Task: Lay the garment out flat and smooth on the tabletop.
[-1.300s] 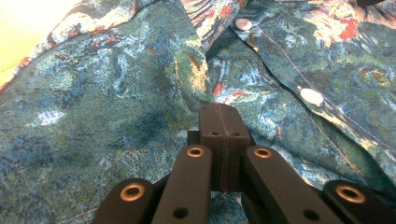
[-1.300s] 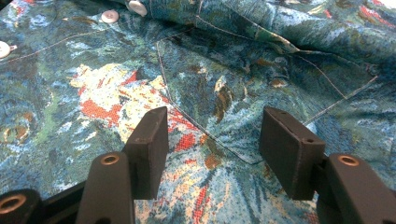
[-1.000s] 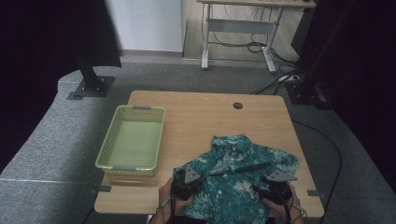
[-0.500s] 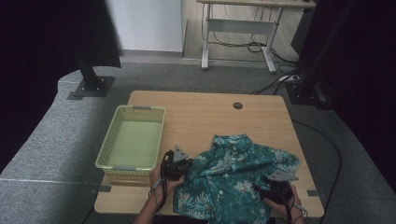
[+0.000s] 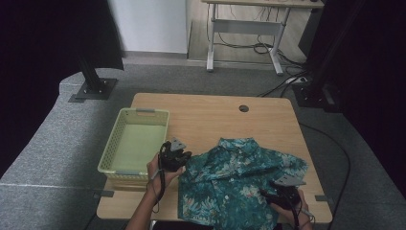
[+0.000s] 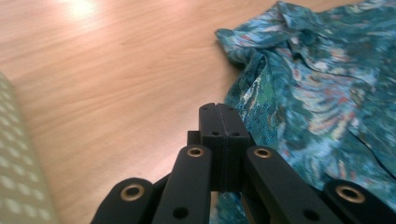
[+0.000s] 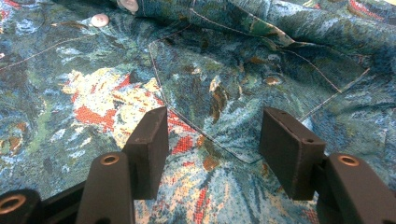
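Note:
A teal flower-print shirt (image 5: pixel 239 177) lies spread on the wooden table (image 5: pixel 210 120), front right. My left gripper (image 5: pixel 183 156) is at the shirt's left edge, just above the table, its jaws pressed together. In the left gripper view the left gripper (image 6: pixel 219 112) meets the shirt (image 6: pixel 317 79) at its raised, creased edge, and the cloth seems pinched there. My right gripper (image 5: pixel 267 193) rests on the shirt's front right part. In the right gripper view the right gripper (image 7: pixel 212 140) stands open over the shirt (image 7: pixel 233 60), near its chest pocket, with only flat cloth between the pads.
A pale green plastic basket (image 5: pixel 119 139) stands empty at the table's left side, close to my left hand; its wall (image 6: pixel 14 163) shows at the left. The table has a cable hole (image 5: pixel 243 108) at the back. Grey carpet surrounds the table.
My left gripper has moved left and up, from over the shirt's front left part to its left edge near the basket. The shirt's left side has spread toward it. The right gripper stayed put.

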